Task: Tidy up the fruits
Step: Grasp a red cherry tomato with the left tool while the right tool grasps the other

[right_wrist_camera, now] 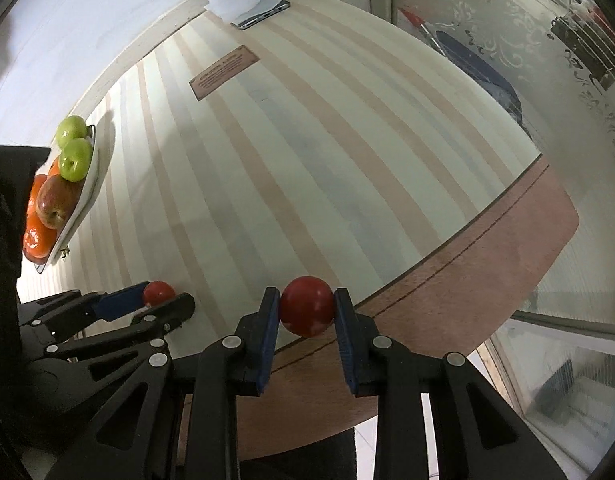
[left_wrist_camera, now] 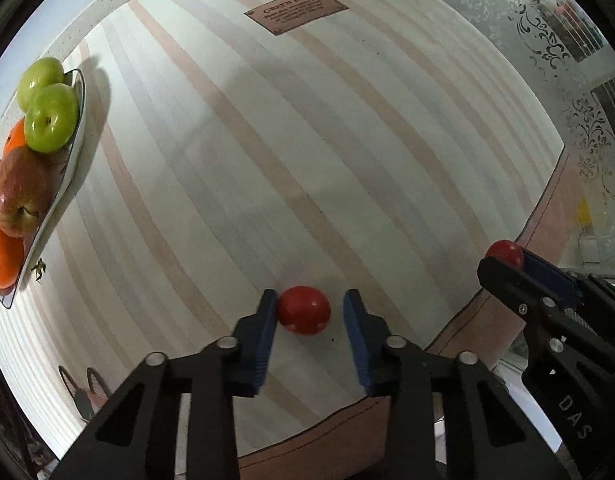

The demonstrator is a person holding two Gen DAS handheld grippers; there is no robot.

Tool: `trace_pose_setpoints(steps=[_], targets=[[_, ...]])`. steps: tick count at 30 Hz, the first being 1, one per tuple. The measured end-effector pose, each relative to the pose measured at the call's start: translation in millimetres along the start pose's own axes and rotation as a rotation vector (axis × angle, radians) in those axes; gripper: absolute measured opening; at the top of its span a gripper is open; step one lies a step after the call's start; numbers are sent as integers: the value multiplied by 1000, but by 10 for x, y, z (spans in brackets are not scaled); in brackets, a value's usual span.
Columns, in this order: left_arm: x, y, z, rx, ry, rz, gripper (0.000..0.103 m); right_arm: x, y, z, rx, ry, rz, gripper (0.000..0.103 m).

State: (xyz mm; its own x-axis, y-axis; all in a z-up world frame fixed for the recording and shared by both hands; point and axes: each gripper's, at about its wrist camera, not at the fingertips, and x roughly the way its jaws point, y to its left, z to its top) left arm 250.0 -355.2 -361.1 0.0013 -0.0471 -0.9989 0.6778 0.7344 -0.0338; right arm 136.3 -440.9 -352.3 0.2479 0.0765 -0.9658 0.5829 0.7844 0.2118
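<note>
A small red fruit lies on the striped table, between the fingers of my left gripper. The left finger pad touches it and the right pad stands apart, so the gripper is open. It also shows in the right wrist view. My right gripper is shut on a second red fruit and holds it above the table's near edge; this fruit shows in the left wrist view. A white plate at the left holds green apples, a red apple and oranges.
A brown label lies on the far part of the striped tablecloth. A phone under white cloth sits at the far edge. A frosted glass wall runs along the right. The table's brown edge is close to both grippers.
</note>
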Motion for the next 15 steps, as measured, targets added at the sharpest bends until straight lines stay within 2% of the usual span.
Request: trace_pose_setpoints(steps=[2, 8, 15], targets=[[5, -27, 12, 3, -5, 0, 24, 2, 6, 9, 0, -1, -2, 30], [-26, 62, -62, -18, -16, -20, 23, -1, 44, 22, -5, -4, -4, 30], [-226, 455, -257, -73, -49, -61, 23, -125, 157, 102, -27, -29, 18, 30]])
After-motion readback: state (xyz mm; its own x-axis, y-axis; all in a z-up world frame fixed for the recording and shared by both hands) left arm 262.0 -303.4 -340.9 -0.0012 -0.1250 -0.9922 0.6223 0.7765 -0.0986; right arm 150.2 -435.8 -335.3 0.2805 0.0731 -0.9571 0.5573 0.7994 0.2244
